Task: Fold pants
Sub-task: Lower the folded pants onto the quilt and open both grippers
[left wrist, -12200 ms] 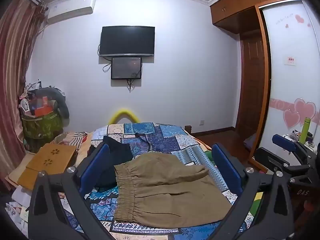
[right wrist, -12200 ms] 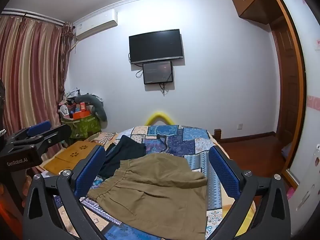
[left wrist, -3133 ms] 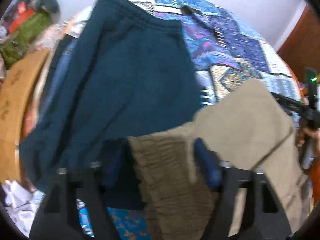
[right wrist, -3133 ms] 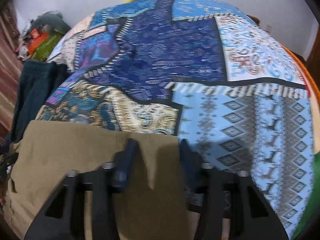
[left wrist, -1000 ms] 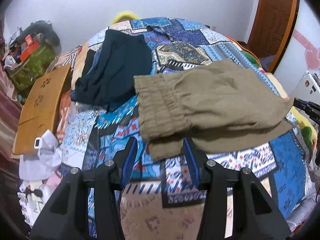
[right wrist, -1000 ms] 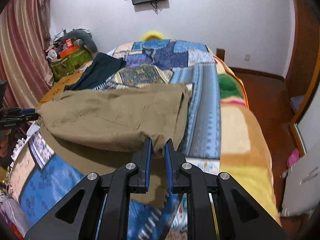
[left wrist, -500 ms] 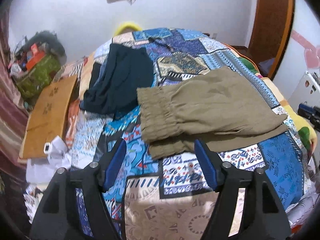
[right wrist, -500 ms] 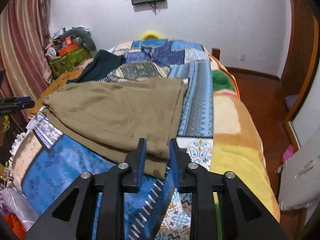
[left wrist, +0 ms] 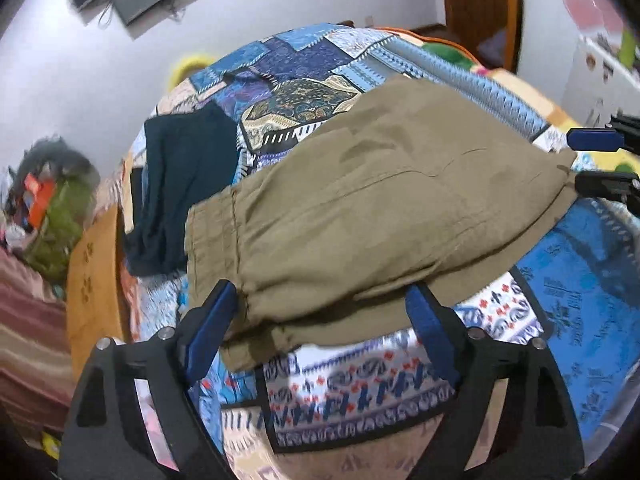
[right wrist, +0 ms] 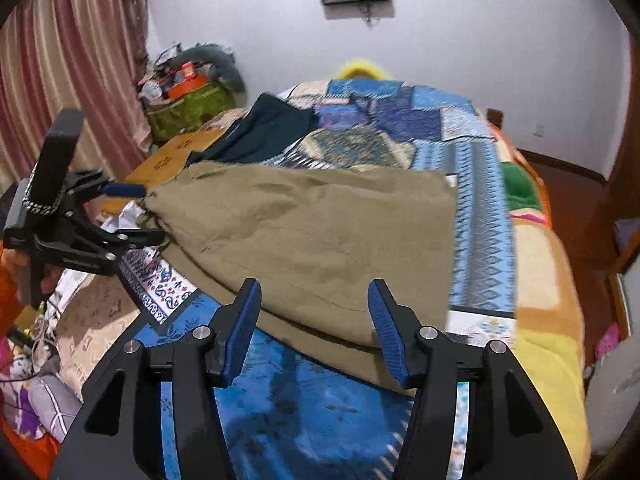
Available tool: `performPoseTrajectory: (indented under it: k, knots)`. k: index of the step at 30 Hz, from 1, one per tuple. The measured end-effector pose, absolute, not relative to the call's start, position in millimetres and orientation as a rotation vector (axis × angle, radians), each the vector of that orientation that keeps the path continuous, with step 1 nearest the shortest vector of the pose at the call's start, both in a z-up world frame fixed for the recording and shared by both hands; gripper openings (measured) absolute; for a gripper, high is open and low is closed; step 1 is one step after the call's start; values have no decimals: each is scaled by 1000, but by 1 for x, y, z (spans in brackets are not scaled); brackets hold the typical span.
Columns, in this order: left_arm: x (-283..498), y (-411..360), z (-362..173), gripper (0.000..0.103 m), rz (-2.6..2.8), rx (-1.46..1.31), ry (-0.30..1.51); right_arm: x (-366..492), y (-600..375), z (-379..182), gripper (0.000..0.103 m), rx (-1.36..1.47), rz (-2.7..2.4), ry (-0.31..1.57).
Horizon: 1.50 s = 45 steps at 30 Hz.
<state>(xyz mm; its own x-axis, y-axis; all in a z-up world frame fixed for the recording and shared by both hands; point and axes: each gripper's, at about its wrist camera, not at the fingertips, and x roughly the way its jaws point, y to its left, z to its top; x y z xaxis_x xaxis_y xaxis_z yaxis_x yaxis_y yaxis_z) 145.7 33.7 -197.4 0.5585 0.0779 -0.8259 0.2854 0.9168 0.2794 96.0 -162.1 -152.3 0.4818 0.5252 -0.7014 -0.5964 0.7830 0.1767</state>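
The olive-brown pants (left wrist: 372,208) lie folded in half on the patchwork bedspread (left wrist: 580,280), waistband at the left in the left wrist view. My left gripper (left wrist: 320,312) is open and straddles the waistband's near corner. The pants also show in the right wrist view (right wrist: 320,232), leg ends nearest. My right gripper (right wrist: 316,316) is open and empty just above the leg hems. The left gripper shows in the right wrist view (right wrist: 136,212) at the waistband, and the right gripper shows in the left wrist view (left wrist: 596,160) at the leg ends.
A dark teal garment (left wrist: 180,176) lies on the bed beyond the pants, also in the right wrist view (right wrist: 264,132). A wooden board (left wrist: 94,272) sits at the bed's left side. A green bag of clutter (right wrist: 188,104) stands by the curtain. A wardrobe and door are to the right.
Both grippers released the folded pants onto the bed and opened. The left gripper has moved in close around the waistband corner; the right gripper has opened wider over the leg hems.
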Motion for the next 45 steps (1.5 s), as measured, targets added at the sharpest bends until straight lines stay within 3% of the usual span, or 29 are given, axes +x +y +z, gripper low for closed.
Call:
performPoseTrajectory:
  k: [8,11,13,16,18,21,31,40,45]
  knots:
    - [165,14,-191,83,-207,412,971,99,-123,-170,51,-146,772,847]
    - [169,11,-184,69,-236,382,959,100,-112,-170,51,-174,784,816]
    - [169,9,-181,54,-259,361,955,102,-105,-169,51,-198,778,786]
    - [166,6,-181,33,-287,342,949,108,-101,-168,31,-197,773,766]
    - [160,3,-181,28,-280,354,932,113,-101,-166,15,-188,779,767]
    - [154,4,-177,24,-279,342,921,107,-101,-159,10,-239,782,738]
    - [140,16,-186,25,-342,194,977,92,-104,-159,10,-270,783,735]
    - [113,48,-169,30,-270,101,952,87,-128,-158,23,-150,763,812]
    - [110,89,-153,48,-181,-11,911,86,-149,-149,31,-75,731,813]
